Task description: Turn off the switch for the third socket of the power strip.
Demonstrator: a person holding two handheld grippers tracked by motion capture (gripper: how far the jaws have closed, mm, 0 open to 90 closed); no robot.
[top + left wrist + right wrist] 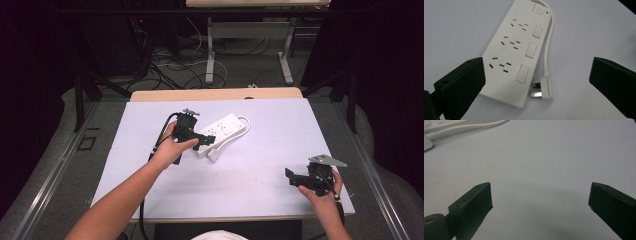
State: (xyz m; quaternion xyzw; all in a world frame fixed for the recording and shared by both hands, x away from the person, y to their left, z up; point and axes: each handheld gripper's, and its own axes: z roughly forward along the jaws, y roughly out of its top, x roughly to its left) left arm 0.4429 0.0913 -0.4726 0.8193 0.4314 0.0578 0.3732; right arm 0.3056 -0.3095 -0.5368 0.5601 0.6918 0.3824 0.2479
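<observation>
Power strip [223, 127]: white, three sockets with a rocker switch beside each and a master button at the far end, lying flat on the desk [150, 190] at an angle, a little left of centre and nearer the far edge. Its cable [548, 42] runs along one long side and ends in a flat plug [544, 87], prongs bare, lying just beside the strip's near end.

Left hand-held gripper [202, 140]: held over the near end of the strip, jaws spread wide, nothing between them. In the left gripper view the near end of the strip and the plug both sit in the gap, untouched.

Right hand-held gripper [292, 177]: near the desk's near right corner, well apart from the strip, jaws also wide and empty, bare desk below.

Judged step: approach to pick up the plug, or the strip end. To do it well: centre the jaws on one target only; the plug and strip lie so close that a wide closure could catch both. Come down level, close across the plug's flat body rather than the prongs, and keep the cable out of the pinch. The right hand-held gripper could steady the strip body if it slides.
</observation>
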